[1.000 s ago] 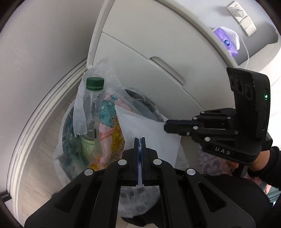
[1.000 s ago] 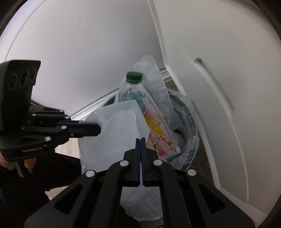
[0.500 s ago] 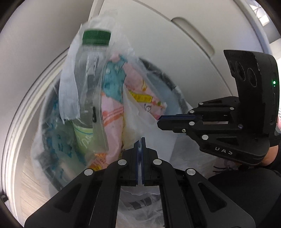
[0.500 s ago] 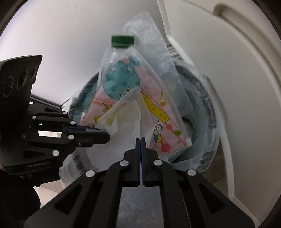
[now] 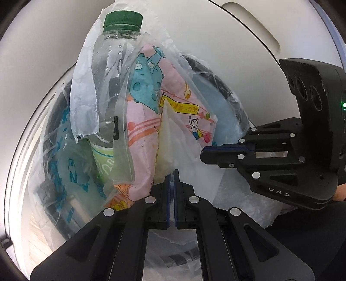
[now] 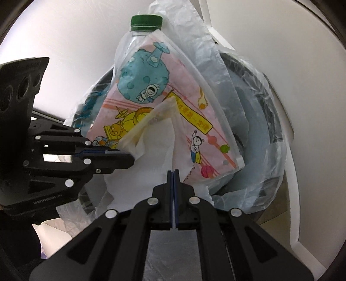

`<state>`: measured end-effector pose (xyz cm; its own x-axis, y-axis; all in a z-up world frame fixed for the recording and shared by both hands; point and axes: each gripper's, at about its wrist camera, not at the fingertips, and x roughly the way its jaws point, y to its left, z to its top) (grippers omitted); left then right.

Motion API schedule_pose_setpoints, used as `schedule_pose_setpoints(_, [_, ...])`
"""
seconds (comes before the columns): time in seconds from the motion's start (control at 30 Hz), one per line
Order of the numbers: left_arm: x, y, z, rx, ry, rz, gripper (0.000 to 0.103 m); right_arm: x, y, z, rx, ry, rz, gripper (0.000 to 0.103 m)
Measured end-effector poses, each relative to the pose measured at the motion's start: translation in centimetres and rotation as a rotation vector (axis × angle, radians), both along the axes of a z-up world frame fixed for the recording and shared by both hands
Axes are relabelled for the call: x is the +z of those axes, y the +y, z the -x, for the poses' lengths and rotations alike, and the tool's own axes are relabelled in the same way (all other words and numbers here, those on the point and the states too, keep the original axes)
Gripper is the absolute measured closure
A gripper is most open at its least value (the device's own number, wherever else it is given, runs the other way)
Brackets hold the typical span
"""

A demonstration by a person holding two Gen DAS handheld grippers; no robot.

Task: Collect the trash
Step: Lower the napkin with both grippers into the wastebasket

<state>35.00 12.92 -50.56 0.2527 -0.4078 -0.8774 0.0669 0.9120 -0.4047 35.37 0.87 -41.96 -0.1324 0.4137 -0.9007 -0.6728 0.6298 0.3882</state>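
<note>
Both grippers, left gripper (image 5: 172, 173) and right gripper (image 6: 173, 174), clenched on white paper (image 6: 155, 151) over lined bin (image 6: 255, 134); white cabinet (image 5: 227, 39) behind.

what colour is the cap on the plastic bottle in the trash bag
Green; the cap shows best in the left wrist view, on top of the clear bottle.

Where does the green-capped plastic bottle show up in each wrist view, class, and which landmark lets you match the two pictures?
Left wrist view: the bottle stands upper left, cap near the top edge.
Right wrist view: the bottle is top centre, mostly hidden behind the pink cartoon bag.
Shared landmark: the pink cartoon bag, just right of the bottle in both.
</note>
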Motion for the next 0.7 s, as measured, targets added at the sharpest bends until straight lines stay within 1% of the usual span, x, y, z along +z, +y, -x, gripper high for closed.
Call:
schedule_pose_setpoints(0.3, [0.4, 0.7, 0.5, 0.004, 0.0, 0.009, 0.102, 0.2, 0.2, 0.2, 0.013, -0.003, -0.004, 0.1])
schedule_pose_setpoints(0.57, [2.0, 0.7, 1.1, 0.006, -0.014, -0.005, 0.102, 1.5, 0.3, 1.0, 0.016, -0.024, -0.001, 0.1])
schedule_pose_setpoints(0.63, [2.5, 0.8, 1.3, 0.005, -0.016, 0.005, 0.102, 1.8, 0.3, 1.2, 0.017, -0.041, 0.006, 0.1])
schedule_pose_setpoints(0.7, [2.9, 0.6, 1.4, 0.0, -0.022, -0.002, 0.102, 2.2, 0.3, 1.3, 0.018, -0.052, 0.006, 0.1])
